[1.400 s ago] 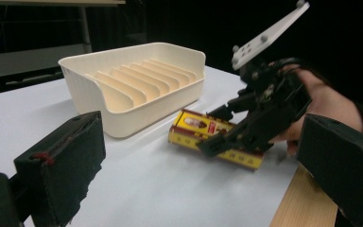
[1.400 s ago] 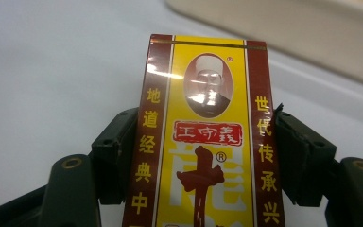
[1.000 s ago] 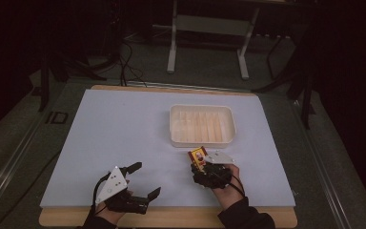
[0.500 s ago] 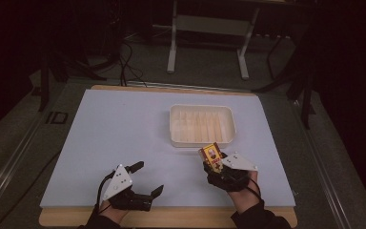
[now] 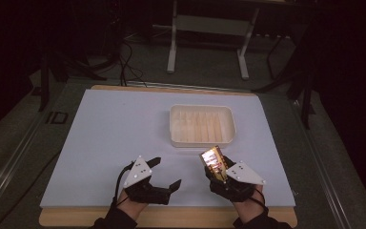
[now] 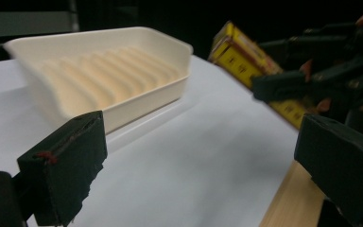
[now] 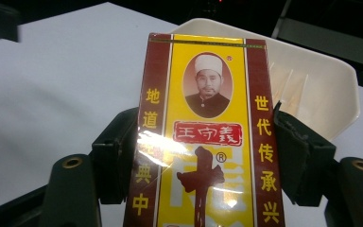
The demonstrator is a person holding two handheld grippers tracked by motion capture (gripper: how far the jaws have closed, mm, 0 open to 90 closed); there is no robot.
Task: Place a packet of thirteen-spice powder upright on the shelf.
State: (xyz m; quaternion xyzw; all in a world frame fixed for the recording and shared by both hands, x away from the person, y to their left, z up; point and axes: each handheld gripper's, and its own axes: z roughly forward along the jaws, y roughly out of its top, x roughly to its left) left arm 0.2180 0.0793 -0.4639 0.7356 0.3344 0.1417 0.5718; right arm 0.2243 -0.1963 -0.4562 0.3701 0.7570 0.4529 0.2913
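We see the white table (image 5: pixel 100 143) lit from above while the room around its edges sinks into near black. Shadows under the cream tray (image 5: pixel 202 125) stay soft. Glare streaks the glossy yellow box (image 7: pixel 203 142) in the right gripper view. In the left gripper view the near black jaws blur.

The yellow-and-red box (image 7: pixel 203 142) reads "王守義", "地道", "世代传承", with an ® mark; the table edge (image 5: pixel 56 117) bears "ID".

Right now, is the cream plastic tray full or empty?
Empty: the cream plastic tray shows only its bare ribbed floor, as seen from above.
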